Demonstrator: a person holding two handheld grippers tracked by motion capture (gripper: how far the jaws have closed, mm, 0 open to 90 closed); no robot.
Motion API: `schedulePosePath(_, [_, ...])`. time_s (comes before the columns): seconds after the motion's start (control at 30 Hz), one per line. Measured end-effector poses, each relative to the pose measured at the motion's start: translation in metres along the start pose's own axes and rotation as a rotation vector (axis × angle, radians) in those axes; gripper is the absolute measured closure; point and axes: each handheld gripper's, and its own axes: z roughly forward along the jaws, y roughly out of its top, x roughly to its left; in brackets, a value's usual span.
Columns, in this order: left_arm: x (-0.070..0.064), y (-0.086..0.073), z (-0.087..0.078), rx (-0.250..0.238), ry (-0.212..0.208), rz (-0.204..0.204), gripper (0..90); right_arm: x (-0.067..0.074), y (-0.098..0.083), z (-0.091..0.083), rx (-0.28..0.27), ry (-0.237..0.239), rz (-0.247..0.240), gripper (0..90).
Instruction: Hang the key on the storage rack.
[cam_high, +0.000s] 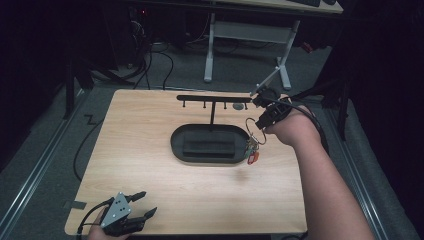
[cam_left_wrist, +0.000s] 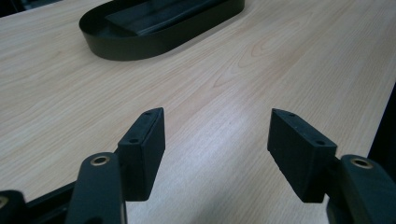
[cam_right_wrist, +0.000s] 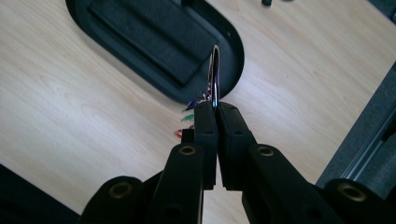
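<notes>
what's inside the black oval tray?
The black oval tray holds a flat dark rectangular pad, and the stand's post rises from its back. The key ring, clamped by the right hand-held gripper, hangs over its right rim, hiding that edge.

- No readable txt, labels, brands, nos. or signs anywhere in the high view or the two gripper views.
</notes>
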Motion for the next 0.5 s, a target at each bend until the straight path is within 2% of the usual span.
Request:
schedulePosePath(0.3, [0.001,-0.004,-0.006,0.002,0.016,0.000,37.4,-0.005,0.024,0.002,-0.043,-0.022,-0.017,88.0])
schedulePosePath(0.5, [0.000,-0.004,-0.006,0.000,0.018,0.002,37.4,-0.013,0.035,0.011,-0.057,-0.026,-0.004,88.1])
